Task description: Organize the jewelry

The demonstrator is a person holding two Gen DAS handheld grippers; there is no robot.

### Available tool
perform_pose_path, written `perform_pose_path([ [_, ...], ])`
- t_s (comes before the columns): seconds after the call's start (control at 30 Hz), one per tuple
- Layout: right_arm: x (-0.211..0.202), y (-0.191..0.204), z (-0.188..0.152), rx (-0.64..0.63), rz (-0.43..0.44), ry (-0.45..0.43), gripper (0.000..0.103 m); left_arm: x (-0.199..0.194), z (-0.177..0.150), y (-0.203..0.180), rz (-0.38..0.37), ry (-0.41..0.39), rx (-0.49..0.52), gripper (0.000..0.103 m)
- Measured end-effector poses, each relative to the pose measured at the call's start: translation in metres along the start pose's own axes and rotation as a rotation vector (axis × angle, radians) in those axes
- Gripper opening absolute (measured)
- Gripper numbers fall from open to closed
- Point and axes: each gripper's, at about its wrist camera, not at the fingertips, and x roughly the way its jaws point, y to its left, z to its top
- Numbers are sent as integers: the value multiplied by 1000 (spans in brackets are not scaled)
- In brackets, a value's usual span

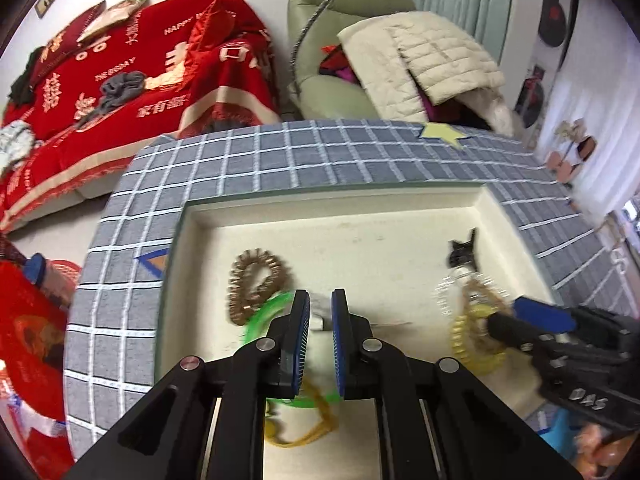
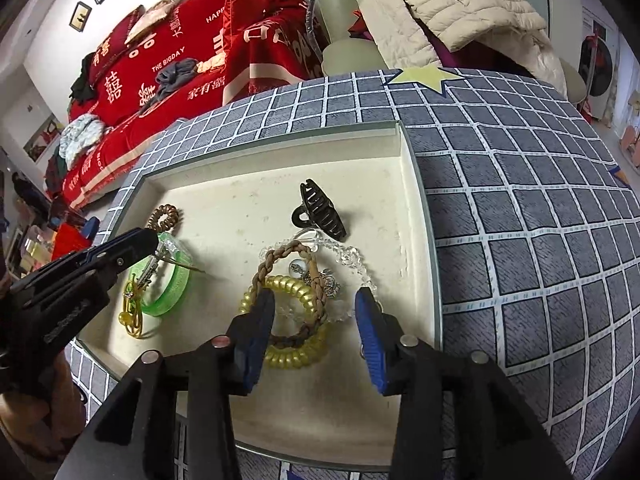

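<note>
Left gripper (image 1: 320, 316) over tray (image 1: 360, 208), jaws nearly together, pinching thin gold strand beside green bangle (image 1: 264, 312); brown coil tie (image 1: 256, 280) just beyond.
Right gripper (image 2: 316, 320) spread, empty, straddling tangled pile: yellow coil tie (image 2: 292, 356), braided cord (image 2: 280, 264), clear bead bracelet (image 2: 352, 260). Black claw clip (image 2: 320, 208) apart. Sorting barely begun.

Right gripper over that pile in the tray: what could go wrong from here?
1. The yellow coil tie, braided bracelet and clear bead bracelet overlap; closing the open right gripper may lift several at once.
2. The left gripper looks shut on something thin by the green ring; lifting could drag the ring or the yellow cord.
3. The black hair clip touches the beads and may shift.
</note>
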Motion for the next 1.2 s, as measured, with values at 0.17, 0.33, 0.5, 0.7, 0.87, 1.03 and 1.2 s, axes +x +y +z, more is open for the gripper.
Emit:
perform_pose_path([
  [0.17, -6, 3, -2, -2, 5, -15, 60, 3, -6, 7, 7, 17, -15, 31],
  [0.33, -15, 8, -4, -6, 11, -33, 64, 1, -11, 8, 29, 18, -1, 31],
  [0.5, -25, 11, -6, -9, 19, -50, 67, -9, -15, 7, 50, 0, 13, 31],
  [0.7, -28, 17, -8, -12, 23, -47, 67, -15, -19, 12, 43, 6, -9, 31],
  [0.87, -30, 18, -8, -14, 22, -50, 67, -20, -22, 14, 46, 1, -11, 31],
  [1.03, -30, 21, -8, -16, 20, -45, 67, -23, -23, 15, 49, 4, -9, 31],
  [1.2, -31, 25, -7, -27, 0, -33, 67, -25, -23, 13, 64, -4, 9, 31],
])
